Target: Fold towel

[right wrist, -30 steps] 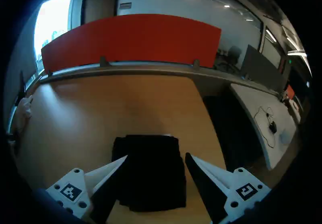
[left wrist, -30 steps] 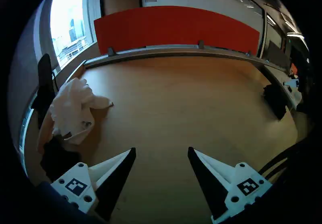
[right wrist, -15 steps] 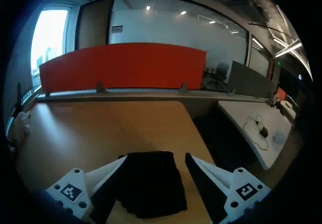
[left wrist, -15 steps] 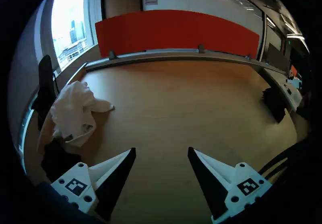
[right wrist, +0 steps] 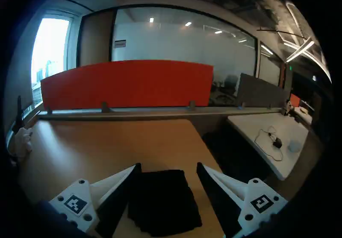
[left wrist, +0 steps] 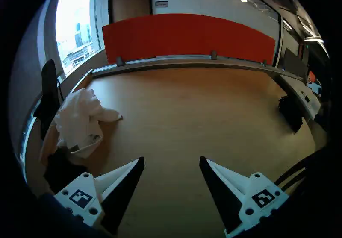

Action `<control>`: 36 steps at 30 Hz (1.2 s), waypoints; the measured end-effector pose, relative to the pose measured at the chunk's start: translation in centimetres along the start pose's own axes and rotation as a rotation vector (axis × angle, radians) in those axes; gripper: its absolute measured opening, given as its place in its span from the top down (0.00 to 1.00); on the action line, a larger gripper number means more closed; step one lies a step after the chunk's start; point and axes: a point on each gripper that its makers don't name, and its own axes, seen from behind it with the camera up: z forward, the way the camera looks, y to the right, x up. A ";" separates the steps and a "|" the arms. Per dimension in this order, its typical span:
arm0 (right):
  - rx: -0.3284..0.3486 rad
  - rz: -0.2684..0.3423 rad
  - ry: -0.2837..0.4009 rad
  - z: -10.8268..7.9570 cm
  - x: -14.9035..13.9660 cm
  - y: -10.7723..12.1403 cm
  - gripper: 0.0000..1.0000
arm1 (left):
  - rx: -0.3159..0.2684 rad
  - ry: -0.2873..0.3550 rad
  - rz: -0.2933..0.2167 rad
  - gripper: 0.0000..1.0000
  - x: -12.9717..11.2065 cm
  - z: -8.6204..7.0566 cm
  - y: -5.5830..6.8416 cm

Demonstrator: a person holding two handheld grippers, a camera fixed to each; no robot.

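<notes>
Right gripper (right wrist: 168,164) jaws apart, with a folded black towel (right wrist: 164,201) seen between them on the counter (right wrist: 107,148). Its long axis runs forward along the jaws and its near edge is murky. Left gripper (left wrist: 171,157) jaws apart; a crumpled white towel (left wrist: 81,122) lies far left of them, its lower part lost in shadow.

Daylight from a blown-out window (left wrist: 77,28) at the left of both views lays a soft sheen on the wooden table (left wrist: 192,105), ceiling lights (right wrist: 188,24) show as small pinpoints, the black towel (right wrist: 164,201) sinks into near-featureless shadow, and fisheye distortion bends straight edges toward the rim, though focus is crisp.
</notes>
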 end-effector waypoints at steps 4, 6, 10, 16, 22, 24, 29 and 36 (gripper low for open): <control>-0.033 -0.011 0.064 -0.6 1.4 0.4 0.00 | 0.006 0.017 -0.006 0.04 0.5 -0.2 -0.2; -0.049 -0.016 0.094 -1.0 2.0 0.5 0.00 | 0.009 0.029 -0.010 0.04 0.9 -0.3 -0.4; -0.057 -0.008 0.156 -2.0 3.4 0.1 0.00 | 0.013 0.056 -0.014 0.04 1.7 -0.4 -0.6; -0.044 0.024 0.222 -3.5 5.0 -0.7 0.00 | 0.015 0.099 -0.009 0.04 3.0 -0.6 -0.8; -0.032 0.020 0.237 -4.5 5.4 -1.5 0.00 | 0.017 0.183 -0.017 0.04 5.5 -1.2 -1.2; -0.029 0.014 0.239 -4.6 5.4 -1.8 0.00 | 0.022 0.222 -0.018 0.04 6.7 -1.5 -1.6; -0.019 0.008 0.230 -5.0 5.4 -2.6 0.00 | 0.046 0.317 -0.012 0.04 9.8 -2.3 -3.0; -0.001 0.003 0.234 -5.6 6.0 -4.1 0.00 | 0.077 0.407 -0.023 0.04 13.4 -3.2 -5.1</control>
